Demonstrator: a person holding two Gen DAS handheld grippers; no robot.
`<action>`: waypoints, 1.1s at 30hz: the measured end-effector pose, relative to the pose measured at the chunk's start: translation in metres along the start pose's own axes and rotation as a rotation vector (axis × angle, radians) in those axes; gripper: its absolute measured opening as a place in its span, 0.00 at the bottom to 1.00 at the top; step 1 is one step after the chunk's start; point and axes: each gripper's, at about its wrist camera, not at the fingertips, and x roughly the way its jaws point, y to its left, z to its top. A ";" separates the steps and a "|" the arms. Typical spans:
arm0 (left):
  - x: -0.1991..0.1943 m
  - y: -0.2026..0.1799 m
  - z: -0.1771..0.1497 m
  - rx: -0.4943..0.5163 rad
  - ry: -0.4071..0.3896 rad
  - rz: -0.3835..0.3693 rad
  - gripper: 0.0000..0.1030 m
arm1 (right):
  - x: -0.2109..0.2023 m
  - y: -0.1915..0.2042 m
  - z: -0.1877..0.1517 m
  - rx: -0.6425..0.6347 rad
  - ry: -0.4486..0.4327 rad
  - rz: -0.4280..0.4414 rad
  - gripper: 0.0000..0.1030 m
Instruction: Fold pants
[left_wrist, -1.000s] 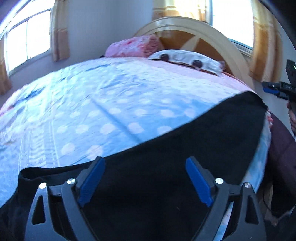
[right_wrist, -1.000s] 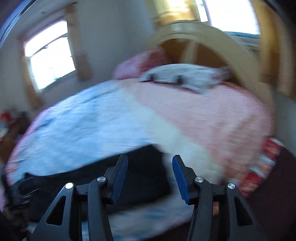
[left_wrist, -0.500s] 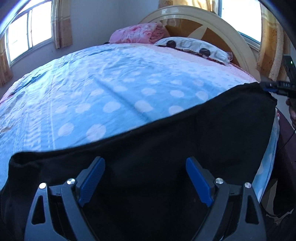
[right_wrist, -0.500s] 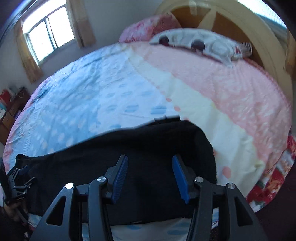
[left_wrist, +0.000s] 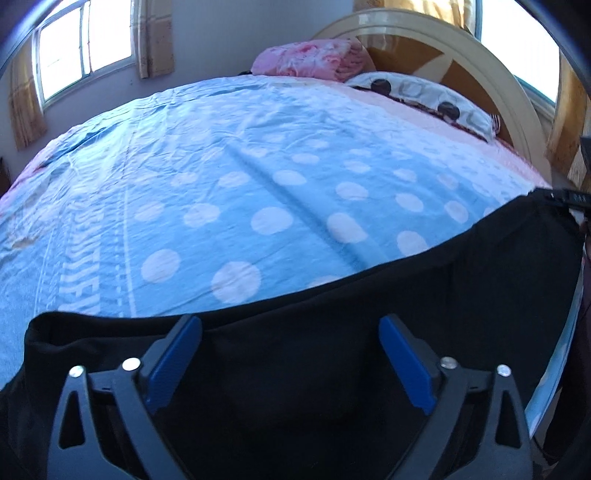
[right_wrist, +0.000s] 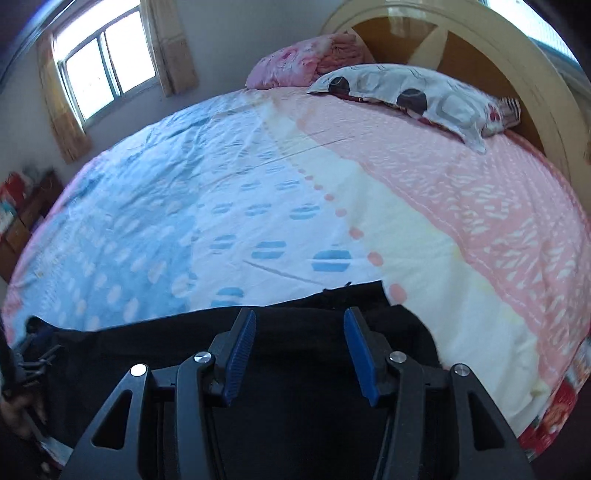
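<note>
Black pants (left_wrist: 332, 332) lie stretched along the near edge of the bed; they also show in the right wrist view (right_wrist: 295, 406). My left gripper (left_wrist: 290, 354) is open wide, its blue pads over the black cloth near one end, holding nothing. My right gripper (right_wrist: 299, 350) is open over the other end of the pants, near a corner of the cloth (right_wrist: 369, 291). The right gripper's tip shows at the far right of the left wrist view (left_wrist: 565, 197), at the pants' corner. The left gripper shows small at the left edge of the right wrist view (right_wrist: 33, 358).
The bed (left_wrist: 258, 184) has a blue dotted and pink sheet (right_wrist: 443, 206). A patterned pillow (right_wrist: 406, 92) and a pink folded quilt (left_wrist: 310, 59) lie by the wooden headboard (right_wrist: 461, 48). Windows with curtains stand at the left (right_wrist: 103, 74). A low cabinet (right_wrist: 26, 218) stands beside the bed.
Both grippers have moved down and forward over the bed. The pants have come down to lie along the near edge. The right view has steadied from its blur.
</note>
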 end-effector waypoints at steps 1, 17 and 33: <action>0.001 -0.001 0.000 0.004 0.002 0.001 1.00 | 0.006 -0.002 0.003 -0.003 0.005 -0.028 0.51; -0.001 -0.003 -0.004 0.022 -0.009 0.012 1.00 | 0.006 0.008 0.000 -0.060 -0.013 -0.022 0.51; -0.014 -0.011 -0.024 0.020 0.002 0.071 1.00 | -0.036 0.046 -0.081 -0.101 -0.066 0.103 0.52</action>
